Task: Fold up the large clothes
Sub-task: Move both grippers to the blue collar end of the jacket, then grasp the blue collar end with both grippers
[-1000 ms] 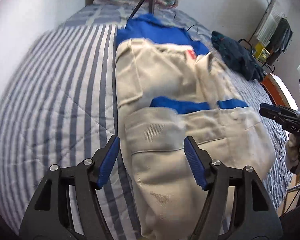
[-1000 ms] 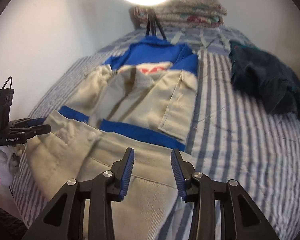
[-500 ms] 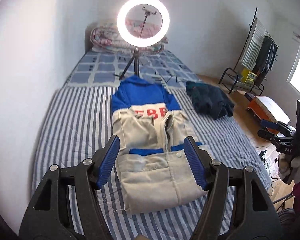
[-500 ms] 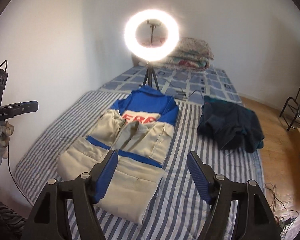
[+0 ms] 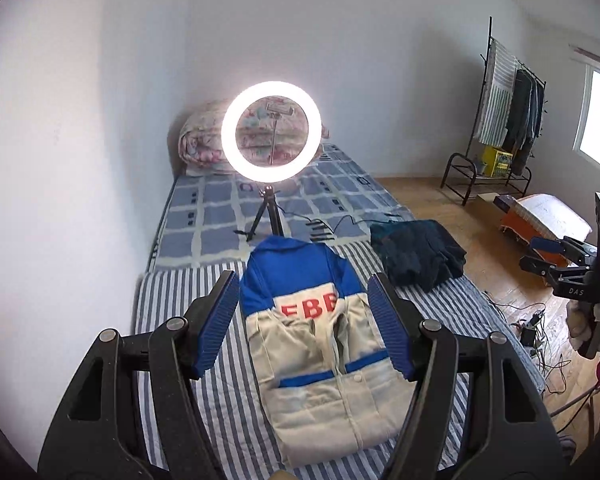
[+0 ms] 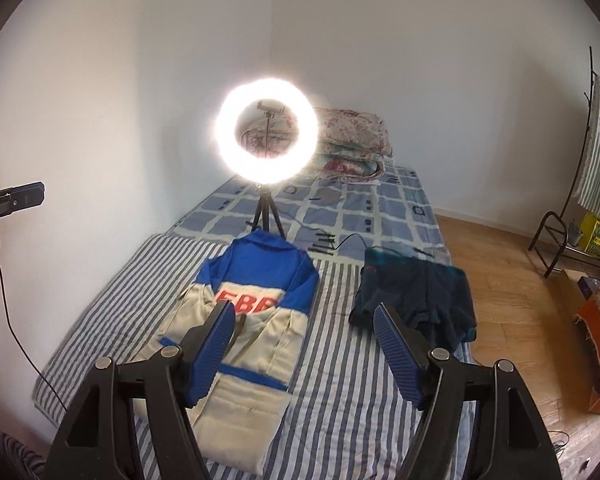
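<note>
Your beige-and-blue jacket (image 5: 324, 352) is lying flat on the striped mattress (image 5: 188, 320), partly folded, its blue collar end pointing toward the far end and its beige hem toward the near edge. Red letters are showing across the back, and both sleeves are lying folded inward over the beige part.

Just beyond the collar, the ring light (image 5: 271, 132) is glowing on its tripod, standing on the checked sheet (image 5: 204, 216), with a cable trailing from it toward the mattress's right edge. A dark crumpled garment (image 6: 416, 296) is lying beside the jacket near that right edge, apart from it. A rolled floral quilt (image 6: 352, 140) is sitting at the far end against the wall.

You are holding your left gripper (image 5: 304, 328) above the near edge, jaws spread wide with nothing between them. Your right gripper (image 6: 304, 350) is hanging likewise, wide and empty, well above the cloth. A clothes rack (image 5: 504, 120) is standing off the bed to the right.
</note>
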Available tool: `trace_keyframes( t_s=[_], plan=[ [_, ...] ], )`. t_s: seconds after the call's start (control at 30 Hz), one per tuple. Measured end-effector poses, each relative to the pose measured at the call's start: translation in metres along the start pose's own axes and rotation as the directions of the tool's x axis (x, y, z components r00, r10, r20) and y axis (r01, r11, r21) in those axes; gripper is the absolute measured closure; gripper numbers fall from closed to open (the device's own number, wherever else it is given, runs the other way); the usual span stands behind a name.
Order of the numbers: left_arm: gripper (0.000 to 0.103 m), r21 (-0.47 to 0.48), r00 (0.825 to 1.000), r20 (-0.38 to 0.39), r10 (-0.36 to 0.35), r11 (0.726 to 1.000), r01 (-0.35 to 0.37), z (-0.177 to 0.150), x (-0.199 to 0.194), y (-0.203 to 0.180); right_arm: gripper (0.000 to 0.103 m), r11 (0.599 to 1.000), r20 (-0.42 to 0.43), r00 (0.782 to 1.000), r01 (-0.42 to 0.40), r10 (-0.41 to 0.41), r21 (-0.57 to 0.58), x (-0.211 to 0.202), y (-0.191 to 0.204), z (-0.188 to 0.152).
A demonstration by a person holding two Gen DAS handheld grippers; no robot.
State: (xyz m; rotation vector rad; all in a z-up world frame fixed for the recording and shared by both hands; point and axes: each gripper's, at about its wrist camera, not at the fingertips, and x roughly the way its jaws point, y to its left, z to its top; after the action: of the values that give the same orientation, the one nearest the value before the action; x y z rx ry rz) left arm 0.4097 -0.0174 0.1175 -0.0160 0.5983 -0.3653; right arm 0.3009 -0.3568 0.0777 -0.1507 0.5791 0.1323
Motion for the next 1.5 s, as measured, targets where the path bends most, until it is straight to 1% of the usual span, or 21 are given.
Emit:
trace_keyframes(
  t_s=[0.13,0.23,0.33,0.43,0.57,0.63,0.73,0.83,0.9,1.0,1.13,1.2,1.3,1.37,1.43,1.5],
  plan=[
    [0.034,0.007,1.000,0.001,0.003,1.000,-0.003,0.026,0.024,0.009,0.029,1.000,-0.001,1.000,0.015,-0.015,-0.001,0.019,-0.006,0.022],
    [0.034,-0.008,1.000,-0.015,-0.016,1.000,0.016,0.031,0.056,0.021,0.029,1.000,-0.015,1.000,0.006,-0.006,0.003,0.047,-0.014,0.032],
    [0.034,-0.020,0.998,-0.051,-0.027,0.999,0.026,0.023,0.096,0.030,0.033,0.999,-0.041,0.999,-0.025,0.026,0.025,0.085,-0.022,0.033],
    [0.034,-0.032,0.993,-0.116,-0.036,0.999,0.033,0.005,0.149,0.040,0.038,0.998,-0.087,0.995,-0.039,0.043,0.046,0.132,-0.028,0.025],
    [0.034,-0.019,0.980,-0.196,-0.031,0.999,0.028,-0.021,0.224,0.054,0.041,0.998,-0.152,0.987,-0.055,0.060,0.037,0.197,-0.032,0.011],
    [0.034,-0.020,0.972,-0.231,-0.031,0.999,0.027,-0.030,0.260,0.065,0.041,0.997,-0.179,0.981,-0.066,0.071,0.034,0.229,-0.036,0.005],
    [0.034,-0.034,0.961,-0.276,-0.028,0.999,0.020,-0.045,0.314,0.087,0.044,0.996,-0.214,0.973,-0.077,0.085,0.043,0.275,-0.044,-0.003],
    [0.035,-0.050,0.952,-0.307,-0.022,0.999,0.007,-0.056,0.352,0.104,0.046,0.994,-0.241,0.965,-0.091,0.105,0.067,0.318,-0.051,-0.010],
    [0.038,-0.062,0.941,-0.337,-0.021,0.998,0.000,-0.065,0.378,0.115,0.047,0.991,-0.252,0.960,-0.105,0.123,0.085,0.345,-0.054,-0.012],
    [0.039,-0.094,0.930,-0.364,-0.049,0.995,0.015,-0.074,0.404,0.128,0.048,0.985,-0.273,0.950,-0.126,0.154,0.117,0.380,-0.056,-0.015],
    [0.039,-0.110,0.921,-0.384,-0.063,0.994,0.022,-0.079,0.435,0.139,0.051,0.985,-0.317,0.935,-0.132,0.161,0.112,0.424,-0.051,-0.019],
    [0.039,-0.123,0.910,-0.404,-0.089,0.992,0.043,-0.083,0.455,0.144,0.053,0.986,-0.334,0.929,-0.135,0.160,0.097,0.442,-0.046,-0.020],
    [0.039,-0.117,0.898,-0.430,-0.093,0.992,0.046,-0.088,0.481,0.148,0.053,0.986,-0.348,0.923,-0.141,0.164,0.089,0.468,-0.042,-0.020],
    [0.039,-0.128,0.891,-0.439,-0.115,0.990,0.064,-0.091,0.497,0.151,0.053,0.985,-0.353,0.921,-0.143,0.167,0.094,0.484,-0.042,-0.021],
    [0.039,-0.132,0.882,-0.452,-0.134,0.988,0.083,-0.093,0.513,0.153,0.053,0.982,-0.359,0.915,-0.155,0.183,0.107,0.499,-0.043,-0.020],
    [0.039,-0.116,0.877,-0.461,-0.134,0.989,0.090,-0.094,0.527,0.153,0.053,0.978,-0.365,0.909,-0.168,0.201,0.119,0.513,-0.044,-0.021]
  ],
)
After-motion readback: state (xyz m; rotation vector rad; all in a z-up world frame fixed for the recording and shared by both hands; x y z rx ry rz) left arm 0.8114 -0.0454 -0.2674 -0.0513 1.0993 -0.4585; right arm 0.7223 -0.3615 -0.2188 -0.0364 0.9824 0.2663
